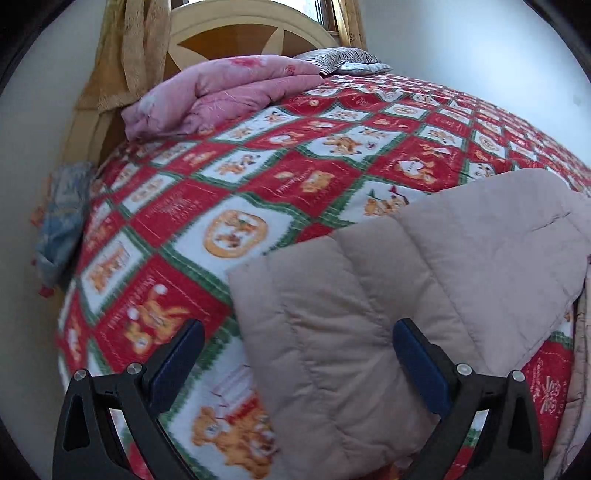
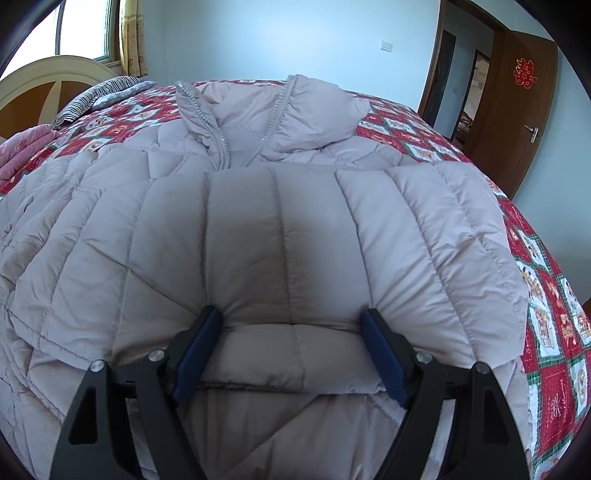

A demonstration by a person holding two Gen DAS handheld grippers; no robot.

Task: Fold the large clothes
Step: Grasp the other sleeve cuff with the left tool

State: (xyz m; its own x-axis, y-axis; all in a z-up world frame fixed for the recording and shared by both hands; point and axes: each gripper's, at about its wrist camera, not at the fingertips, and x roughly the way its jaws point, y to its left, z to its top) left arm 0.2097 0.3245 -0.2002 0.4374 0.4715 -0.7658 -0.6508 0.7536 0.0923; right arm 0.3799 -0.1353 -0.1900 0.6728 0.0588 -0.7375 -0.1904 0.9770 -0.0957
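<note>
The down jacket point(image 2: 258, 221), a pale pink-beige quilted garment, lies spread on the bed, on top of the red, white and green teddy-bear bedspread point(image 2: 546, 302). Its collar point(image 2: 295, 110) and open zipper point(image 2: 218, 136) point toward the far side of the bed. A padded section is folded across the front of the jacket, below the collar.

Right hand-held gripper point(image 2: 291, 321): the jaws stand wide. The blue pads point(image 2: 197, 343) press into the puffed fabric of the folded section from both sides, and the fabric bulges between them. The contact reads as a broad pinch on the down jacket.

Left hand-held gripper point(image 1: 299, 332): the jaws are spread and hold nothing. The right pad point(image 1: 421, 365) lies over a quilted edge of the down jacket point(image 1: 406, 266); the left pad lies over the bedspread point(image 1: 258, 166). Whether either pad touches the surface below cannot be told. This view is motion-blurred.

Other items: a folded pink quilt point(image 1: 221, 99) rests near the cream headboard point(image 1: 236, 33), with a striped pillow point(image 1: 343, 61) just beside it. A brown door point(image 2: 517, 110) stands open beyond the far corner of the bed.
</note>
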